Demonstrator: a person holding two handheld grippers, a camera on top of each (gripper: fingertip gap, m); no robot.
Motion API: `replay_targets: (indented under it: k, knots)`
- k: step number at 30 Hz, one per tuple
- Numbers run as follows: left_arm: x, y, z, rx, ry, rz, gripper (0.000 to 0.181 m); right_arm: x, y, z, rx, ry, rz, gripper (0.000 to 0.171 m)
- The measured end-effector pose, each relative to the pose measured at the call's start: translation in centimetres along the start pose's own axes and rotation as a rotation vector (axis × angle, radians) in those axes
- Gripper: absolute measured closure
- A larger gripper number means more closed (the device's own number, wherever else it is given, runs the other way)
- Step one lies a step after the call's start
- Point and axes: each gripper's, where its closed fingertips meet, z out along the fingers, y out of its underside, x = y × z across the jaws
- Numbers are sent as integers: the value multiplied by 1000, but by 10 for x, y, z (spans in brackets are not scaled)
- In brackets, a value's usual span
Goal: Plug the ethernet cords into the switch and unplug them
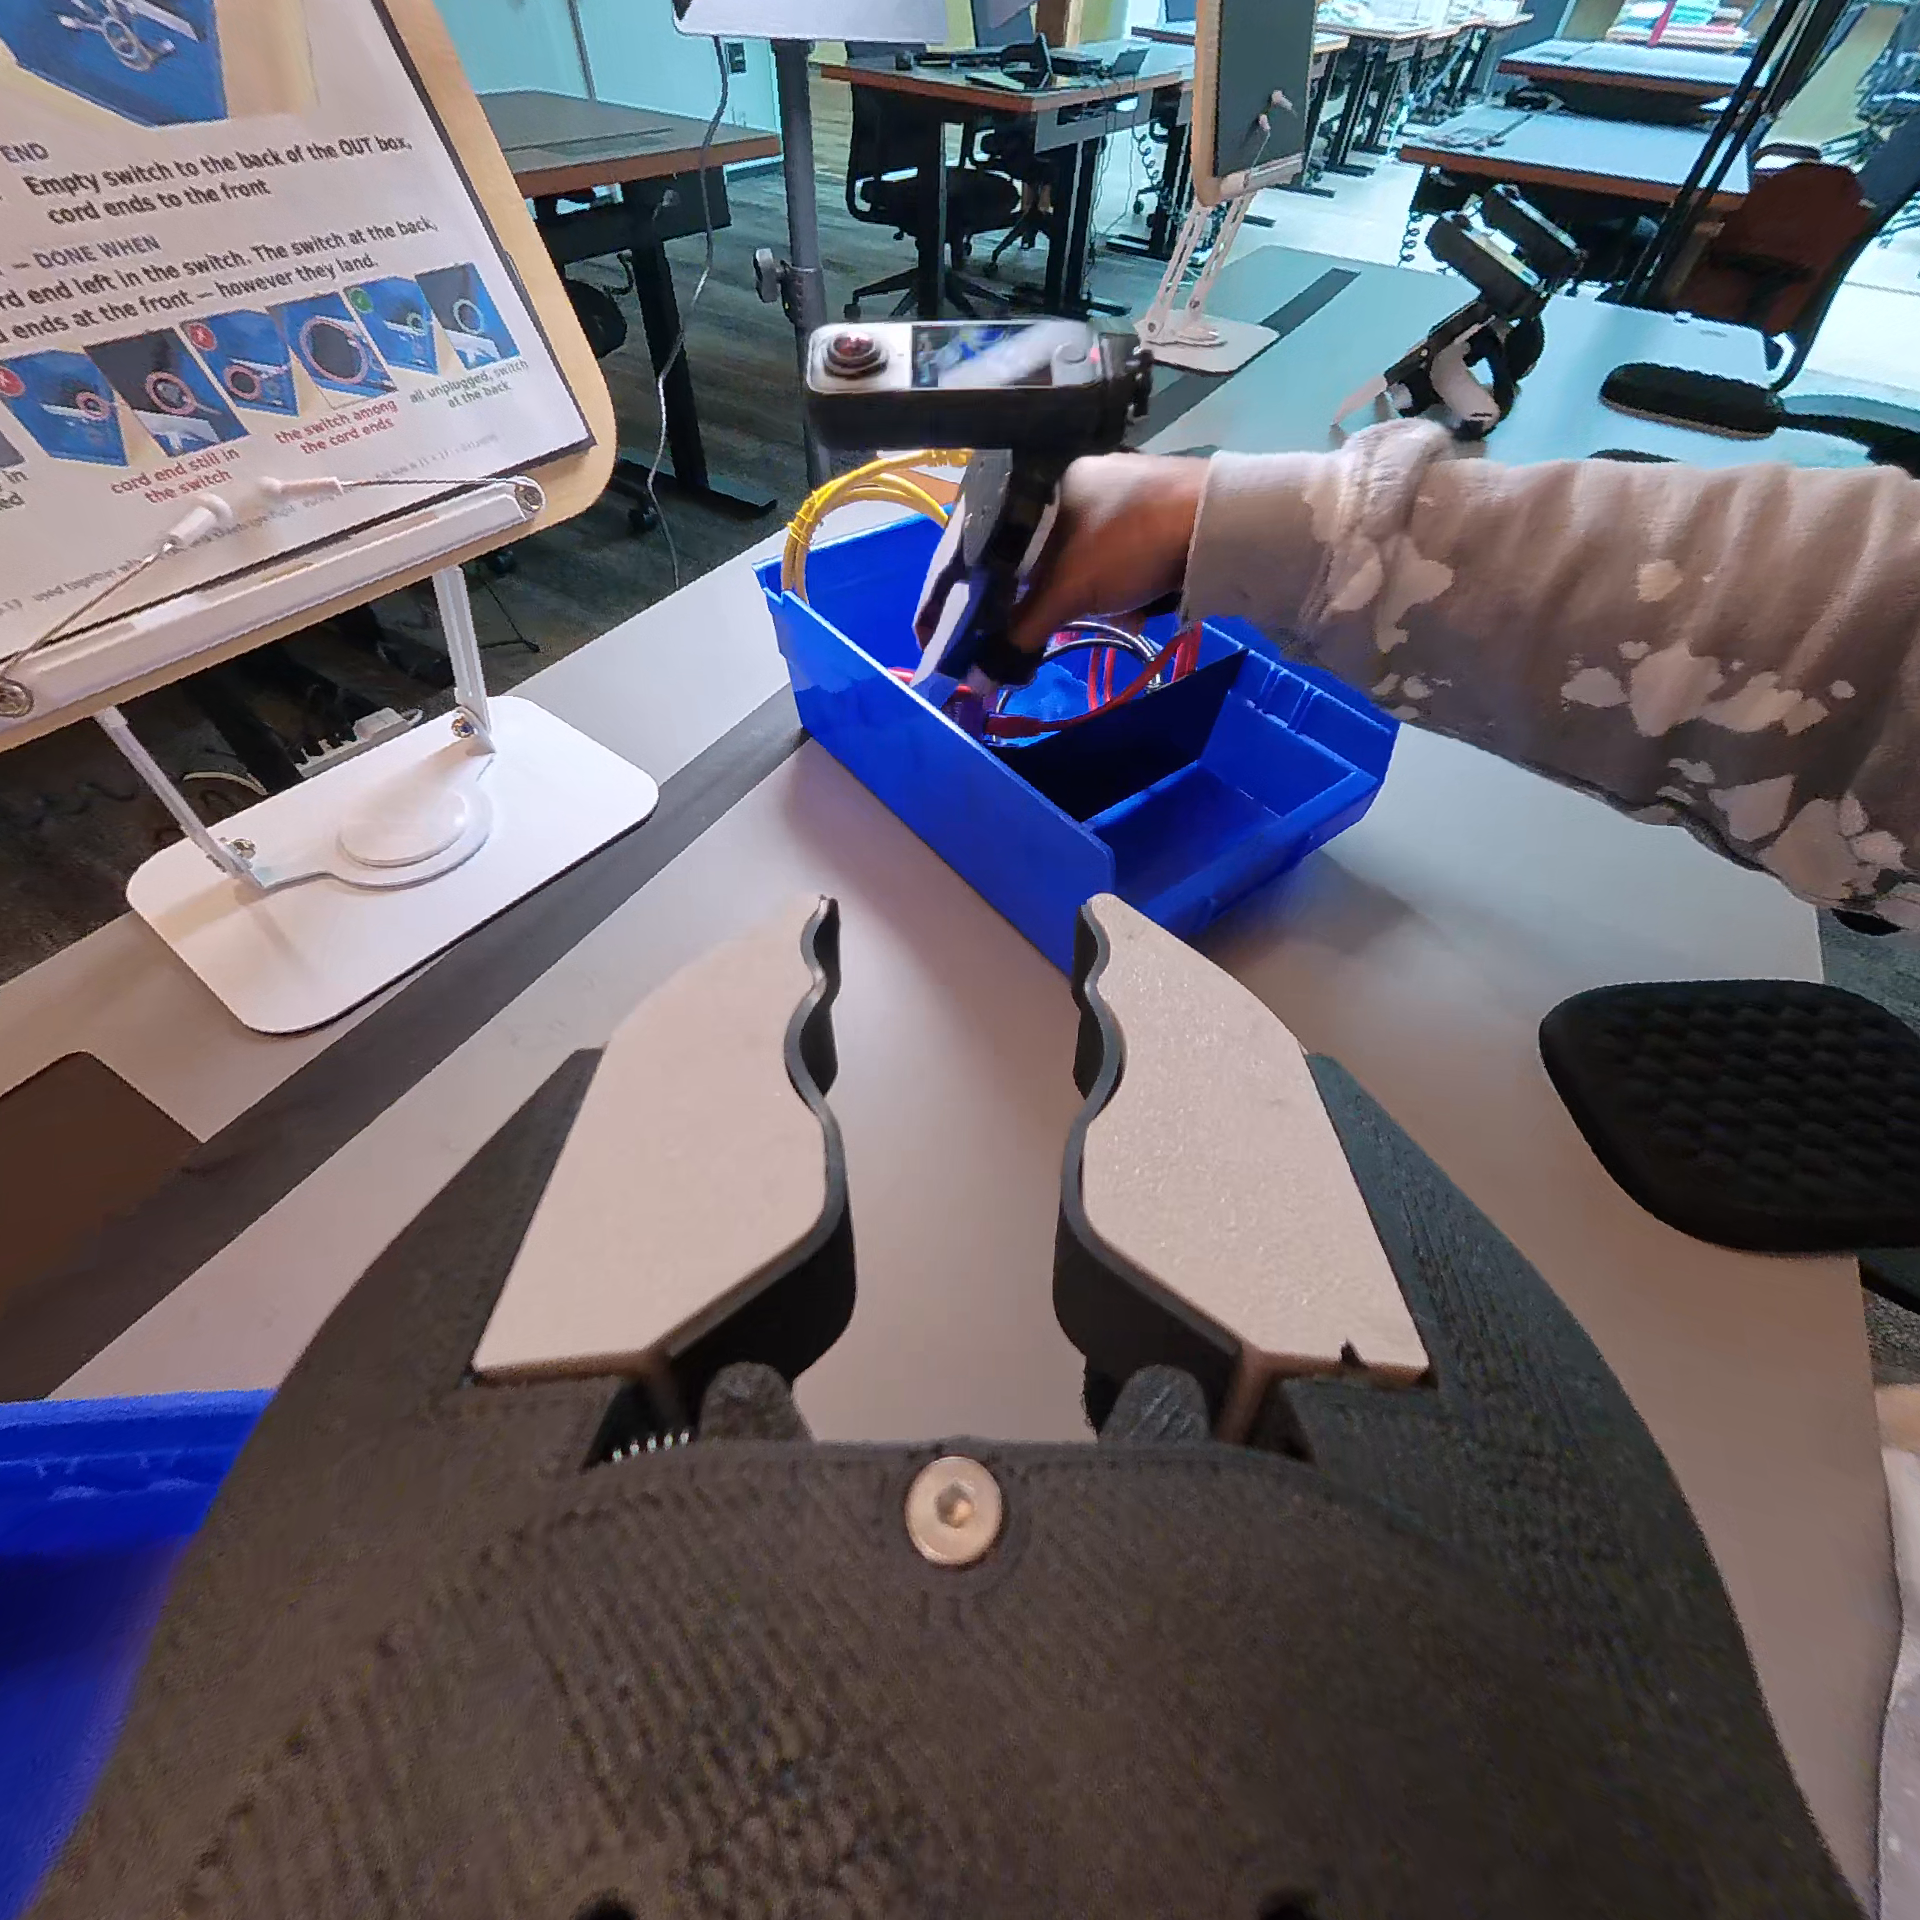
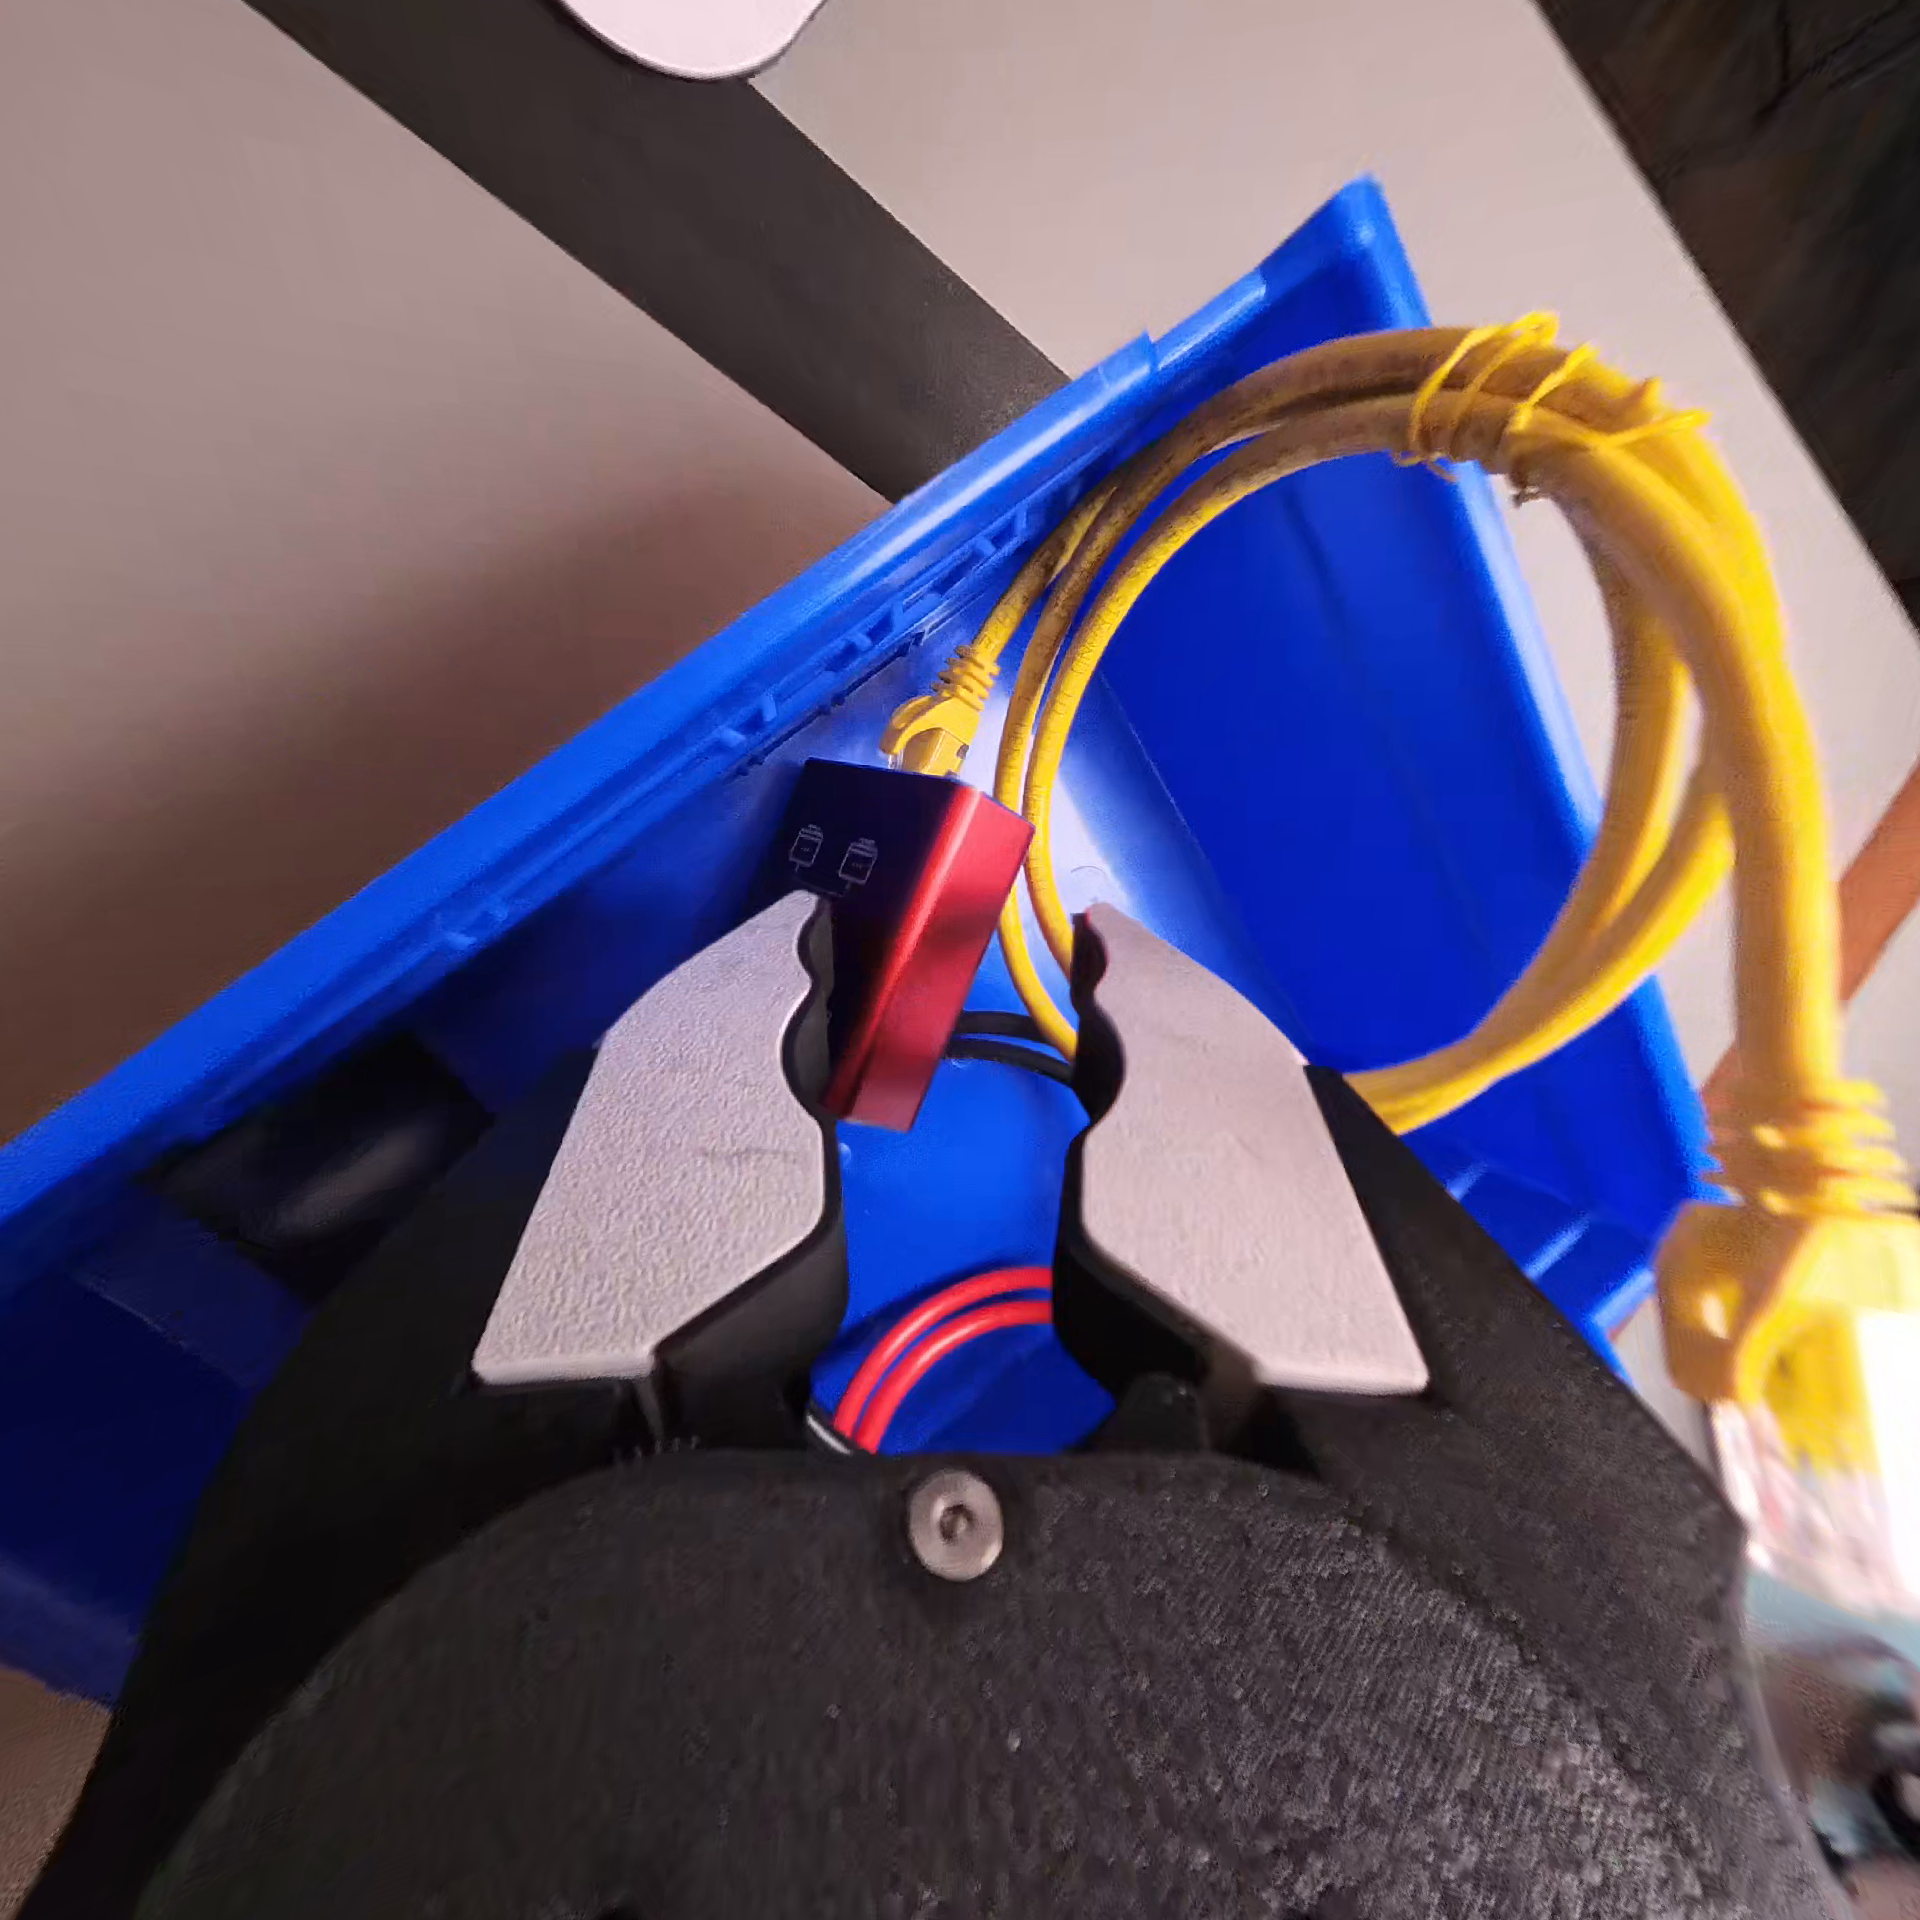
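- Left wrist view had my left gripper [image 1: 951, 997] in the lower middle of the frame, jaws spread wide with nothing between them, just bare grey table [image 1: 935, 1143] showing through the gap.
- Upper middle of that same view, the blue bin [image 1: 997, 821] sat on the table, and my right gripper [image 1: 951, 665] was dipped into its far end, with a hand [image 1: 1112, 540] and a pale blotchy sleeve [image 1: 1558, 623] coming in from the right edge.
- A yellow cord [image 1: 831, 499] looped up over the bin's far rim, and red cord [image 1: 1117, 665] was lying inside next to the right gripper's tips.
- Left side of the frame was an instruction sheet on a white stand [image 1: 395, 831], and a black chair back [image 1: 1745, 1112] poked in at the right edge.
- Right wrist view was way closer: right gripper [image 2: 951, 1003] jaws were open fairly wide, centre frame, down inside the blue bin [image 2: 623, 810].
- The red-and-black switch [image 2: 914, 935] sat between the tips, up against the left finger [image 2: 675, 1143]; the right finger wasn't touching it, so no actual grip.
- One end of the yellow ethernet cord [image 2: 1662, 644] was plugged into the top of the switch at centre frame; the coil swung out to the upper right and its other plug [image 2: 1787, 1340] hung blurry at the right edge.
- Red cord [image 2: 935, 1340] showed low between the fingers on the bin floor.
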Motion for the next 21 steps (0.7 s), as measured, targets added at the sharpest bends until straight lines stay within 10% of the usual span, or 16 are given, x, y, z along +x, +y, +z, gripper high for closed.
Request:
replay_targets:
  k: [12,21]
  knots:
    - [-2,3,4,-17,-14,1,138,-37,-7,-152,464,-8,-88,120]
    - [-10,6,-2,-49,-63,6,138,-118,113,-130,254,-12,-318,114]
